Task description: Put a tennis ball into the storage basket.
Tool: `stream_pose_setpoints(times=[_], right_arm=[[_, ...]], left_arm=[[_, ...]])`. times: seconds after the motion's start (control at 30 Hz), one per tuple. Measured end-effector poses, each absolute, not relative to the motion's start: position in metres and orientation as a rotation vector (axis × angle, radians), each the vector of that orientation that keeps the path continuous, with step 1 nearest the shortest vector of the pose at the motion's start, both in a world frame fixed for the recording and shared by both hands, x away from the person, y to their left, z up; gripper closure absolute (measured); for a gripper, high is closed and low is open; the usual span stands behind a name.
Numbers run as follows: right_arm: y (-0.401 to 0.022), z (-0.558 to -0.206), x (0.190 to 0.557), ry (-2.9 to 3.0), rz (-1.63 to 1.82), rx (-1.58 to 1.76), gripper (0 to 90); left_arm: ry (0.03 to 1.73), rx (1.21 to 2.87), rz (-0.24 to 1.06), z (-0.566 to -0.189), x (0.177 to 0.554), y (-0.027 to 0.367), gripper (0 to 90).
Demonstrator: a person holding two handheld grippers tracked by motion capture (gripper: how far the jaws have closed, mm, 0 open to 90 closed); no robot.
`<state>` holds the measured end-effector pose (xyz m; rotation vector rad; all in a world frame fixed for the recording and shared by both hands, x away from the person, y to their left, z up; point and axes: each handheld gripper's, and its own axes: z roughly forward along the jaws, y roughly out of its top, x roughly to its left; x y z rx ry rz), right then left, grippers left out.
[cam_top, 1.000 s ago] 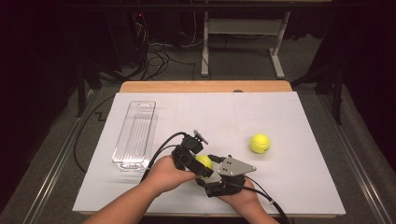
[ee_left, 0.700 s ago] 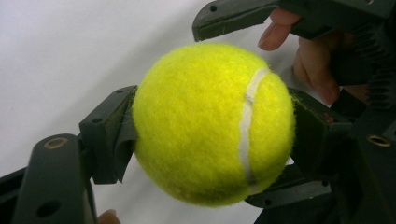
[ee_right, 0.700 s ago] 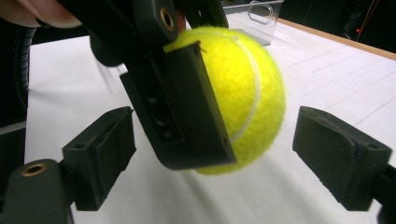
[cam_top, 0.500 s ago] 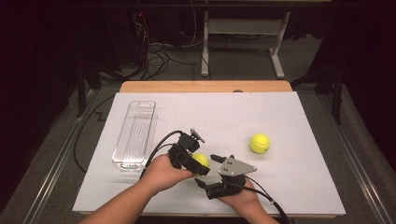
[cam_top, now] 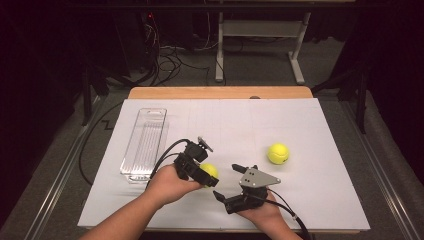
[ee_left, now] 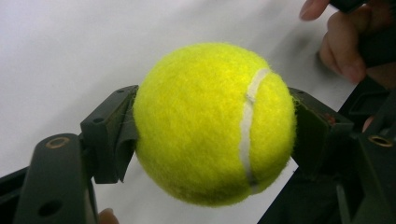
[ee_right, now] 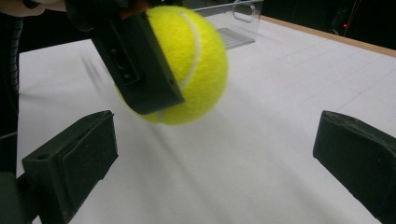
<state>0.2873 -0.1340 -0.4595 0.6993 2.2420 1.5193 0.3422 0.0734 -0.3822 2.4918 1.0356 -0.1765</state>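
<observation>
A yellow tennis ball (ee_left: 215, 123) is clamped between the pads (ee_left: 116, 135) of my left gripper (cam_top: 202, 172), which is shut on it and holds it just above the white table sheet (cam_top: 310, 200). The same ball (ee_right: 196, 60) hangs in front of my right gripper (ee_right: 215, 163). Its jaws have just been opening and stand wide apart, with nothing between them. In the high view the right gripper (cam_top: 226, 181) sits just right of the held ball (cam_top: 210, 171). A second tennis ball (cam_top: 278, 153) lies loose to the right.
A clear plastic tray (cam_top: 145, 142) lies lengthwise at the left of the sheet, and its end (ee_right: 233, 23) appears beyond the held ball. A wooden table edge (cam_top: 220, 92) runs along the back. Cables trail from both grippers.
The right gripper's jaws have spread wide and let go of the ball. The left gripper, still holding the ball, has edged slightly left, away from the right gripper.
</observation>
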Motion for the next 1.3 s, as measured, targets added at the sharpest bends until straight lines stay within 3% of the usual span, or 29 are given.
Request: stream_pose_setpoints(times=[1.3], right_arm=[[-0.231,-0.447,0.283,2.101,1.409,0.821,0.2]], left_arm=[[1.112,2.467,-0.148,-0.379,0.342,0.104,26.3]])
